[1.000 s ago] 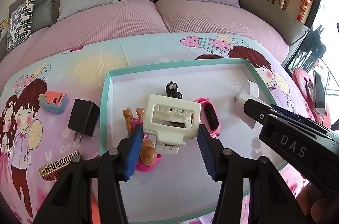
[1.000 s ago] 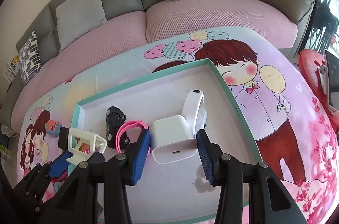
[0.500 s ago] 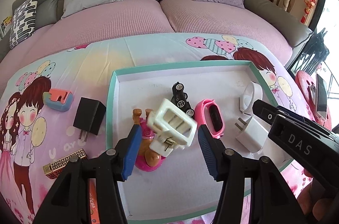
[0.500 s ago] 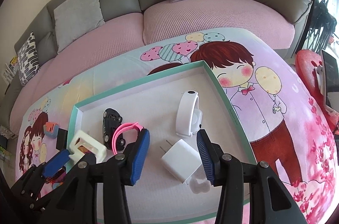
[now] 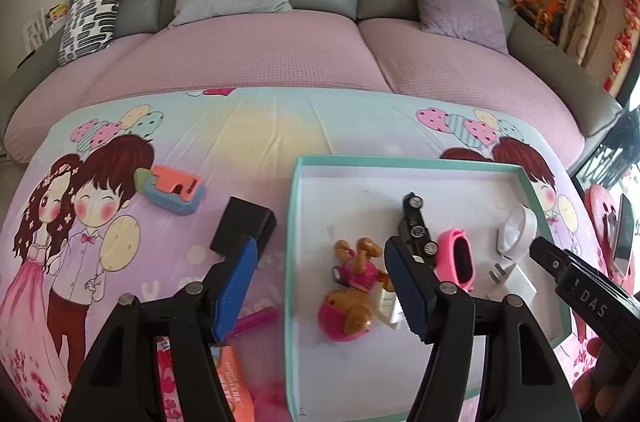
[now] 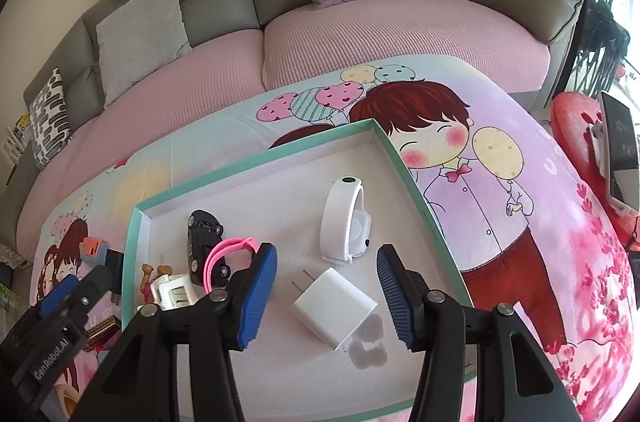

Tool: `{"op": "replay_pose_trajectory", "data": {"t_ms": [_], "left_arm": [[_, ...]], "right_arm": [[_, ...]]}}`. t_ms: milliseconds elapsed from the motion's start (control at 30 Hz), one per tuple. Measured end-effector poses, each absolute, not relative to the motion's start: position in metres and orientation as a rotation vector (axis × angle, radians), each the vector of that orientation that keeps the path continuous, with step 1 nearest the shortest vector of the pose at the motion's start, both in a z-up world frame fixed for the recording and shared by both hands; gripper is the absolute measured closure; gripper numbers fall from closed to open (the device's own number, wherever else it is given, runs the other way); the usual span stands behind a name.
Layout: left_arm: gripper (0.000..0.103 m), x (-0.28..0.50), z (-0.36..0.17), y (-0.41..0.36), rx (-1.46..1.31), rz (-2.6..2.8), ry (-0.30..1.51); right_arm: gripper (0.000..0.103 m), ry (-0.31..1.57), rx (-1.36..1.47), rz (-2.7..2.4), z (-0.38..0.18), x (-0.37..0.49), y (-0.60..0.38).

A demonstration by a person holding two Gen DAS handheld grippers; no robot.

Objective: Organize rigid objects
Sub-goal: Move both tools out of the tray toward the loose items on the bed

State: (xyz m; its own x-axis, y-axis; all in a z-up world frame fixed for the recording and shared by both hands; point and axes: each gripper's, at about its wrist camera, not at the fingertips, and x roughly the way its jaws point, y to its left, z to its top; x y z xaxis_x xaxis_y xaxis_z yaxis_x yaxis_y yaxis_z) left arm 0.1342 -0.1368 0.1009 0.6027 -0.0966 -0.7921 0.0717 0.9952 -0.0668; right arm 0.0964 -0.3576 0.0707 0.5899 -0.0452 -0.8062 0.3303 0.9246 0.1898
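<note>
A teal-rimmed white tray lies on the cartoon-print cloth. In it are a pink toy dog, a cream clip, a black toy car, a pink watch, a white watch and a white charger. My left gripper is open and empty, straddling the tray's left rim. My right gripper is open above the white charger.
Left of the tray on the cloth lie a black charger, an orange-and-blue block, a pink pen and an orange packet. A grey and pink sofa stands behind. A red stool stands at the right.
My left gripper let go of the cream clip, which now lies by the toy dog, and moved left over the tray rim. My right gripper released the white charger and opened wider.
</note>
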Motion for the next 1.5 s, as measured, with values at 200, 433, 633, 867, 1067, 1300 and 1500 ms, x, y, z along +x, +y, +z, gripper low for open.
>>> {"op": "replay_pose_trajectory", "data": {"t_ms": [200,433,633,867,1067,1300,1500], "left_arm": [[0.009,0.14,0.104,-0.112,-0.071,0.024,0.91],[0.009,0.141,0.098,-0.105,-0.102,0.06,0.91],[0.009,0.141,0.088,-0.11,-0.094,0.036,0.926],[0.009,0.14,0.085,-0.1,-0.099,0.042,0.936],[0.009,0.134,0.09,-0.064,-0.133,0.124,0.919],[0.009,0.121,0.088,-0.015,-0.166,0.227,0.921],[0.009,0.11,0.082,0.014,-0.229,0.246,0.931]], "right_arm": [[0.017,0.927,0.332,-0.234,0.066,0.1,-0.358],[0.0,0.903,0.326,-0.23,0.068,0.101,-0.355],[0.0,0.888,0.319,-0.252,0.07,0.101,-0.356],[0.0,0.869,0.297,-0.229,0.075,0.102,-0.347],[0.0,0.872,0.269,-0.117,0.079,0.111,-0.316],[0.0,0.875,0.222,0.016,0.083,0.116,-0.268],[0.0,0.888,0.178,0.084,0.082,0.119,-0.241]]}}
